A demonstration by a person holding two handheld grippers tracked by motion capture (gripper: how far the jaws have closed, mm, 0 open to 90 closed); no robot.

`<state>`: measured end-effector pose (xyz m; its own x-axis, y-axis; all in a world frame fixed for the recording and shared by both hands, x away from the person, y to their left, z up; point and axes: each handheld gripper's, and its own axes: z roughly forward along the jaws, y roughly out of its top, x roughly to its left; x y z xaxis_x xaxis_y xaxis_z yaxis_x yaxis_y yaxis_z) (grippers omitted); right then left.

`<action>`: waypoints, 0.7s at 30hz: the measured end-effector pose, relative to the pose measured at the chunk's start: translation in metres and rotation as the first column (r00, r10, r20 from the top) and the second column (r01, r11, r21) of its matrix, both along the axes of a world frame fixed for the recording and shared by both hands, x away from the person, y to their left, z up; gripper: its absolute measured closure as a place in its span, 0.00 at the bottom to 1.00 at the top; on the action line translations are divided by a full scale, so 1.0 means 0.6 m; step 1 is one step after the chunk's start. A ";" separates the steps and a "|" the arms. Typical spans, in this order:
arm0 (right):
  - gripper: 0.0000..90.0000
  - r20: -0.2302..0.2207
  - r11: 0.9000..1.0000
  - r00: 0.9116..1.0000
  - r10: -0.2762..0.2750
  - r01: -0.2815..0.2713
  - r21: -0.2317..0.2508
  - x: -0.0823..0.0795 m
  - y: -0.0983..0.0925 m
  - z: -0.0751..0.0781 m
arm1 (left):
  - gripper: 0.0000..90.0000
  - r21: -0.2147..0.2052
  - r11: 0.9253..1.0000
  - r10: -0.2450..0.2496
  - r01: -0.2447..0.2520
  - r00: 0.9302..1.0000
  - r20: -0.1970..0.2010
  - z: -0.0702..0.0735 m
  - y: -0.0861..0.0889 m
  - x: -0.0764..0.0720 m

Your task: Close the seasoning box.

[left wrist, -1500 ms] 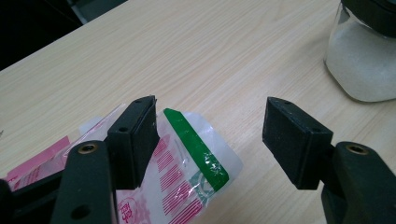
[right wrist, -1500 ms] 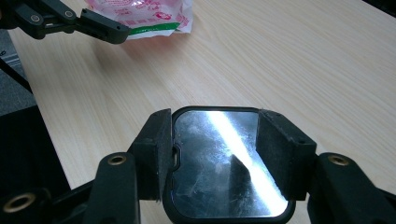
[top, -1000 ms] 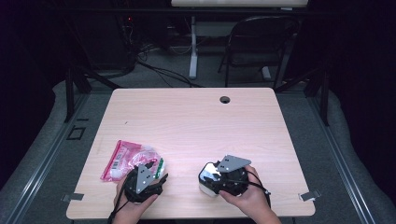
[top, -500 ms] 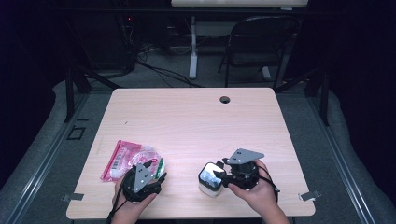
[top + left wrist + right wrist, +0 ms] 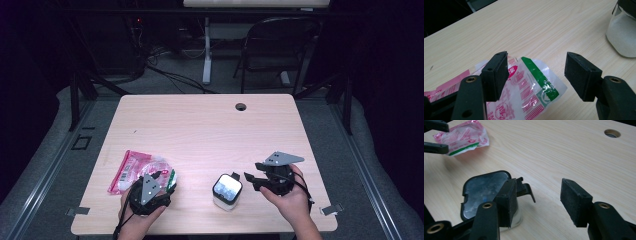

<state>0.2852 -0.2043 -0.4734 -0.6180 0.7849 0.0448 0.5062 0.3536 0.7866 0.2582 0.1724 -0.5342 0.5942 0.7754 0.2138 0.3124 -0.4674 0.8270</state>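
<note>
On the light wooden table (image 5: 200,130) there are two items: one pink-and-white plastic packet (image 5: 137,170) with a green stripe near the front left, and one small clear jar (image 5: 227,191) with a black hinged lid, holding something white, near the front centre. The left gripper (image 5: 162,176) sits over the near end of the packet; in the left gripper view its jaws stand wide, straddling the packet's green-striped corner (image 5: 541,85) without pressing on it. The right gripper (image 5: 252,180) is just beside the jar, on its right; in the right gripper view the jaws are spread with nothing between them, the jar lid (image 5: 485,191) lying to their left. Judgement: the step in hand appears to be taking hold of the packet, with the jar set upright and let go. The next move calls for lowering the left jaws onto the thin film and closing squarely, as the loose plastic may slip or crumple. One cable hole (image 5: 241,106) marks the far edge.
</note>
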 end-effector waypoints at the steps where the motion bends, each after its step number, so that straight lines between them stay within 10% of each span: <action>1: 0.52 -0.001 1.000 1.000 -0.007 0.007 0.002 0.002 -0.003 -0.001 | 0.40 0.000 1.000 0.001 -0.001 1.000 0.001 0.000 0.000 0.000; 21: 0.52 -0.054 0.996 0.995 -0.085 0.085 -0.004 0.015 -0.015 -0.027 | 0.40 -0.032 0.999 0.035 -0.035 0.999 0.003 0.009 0.021 0.005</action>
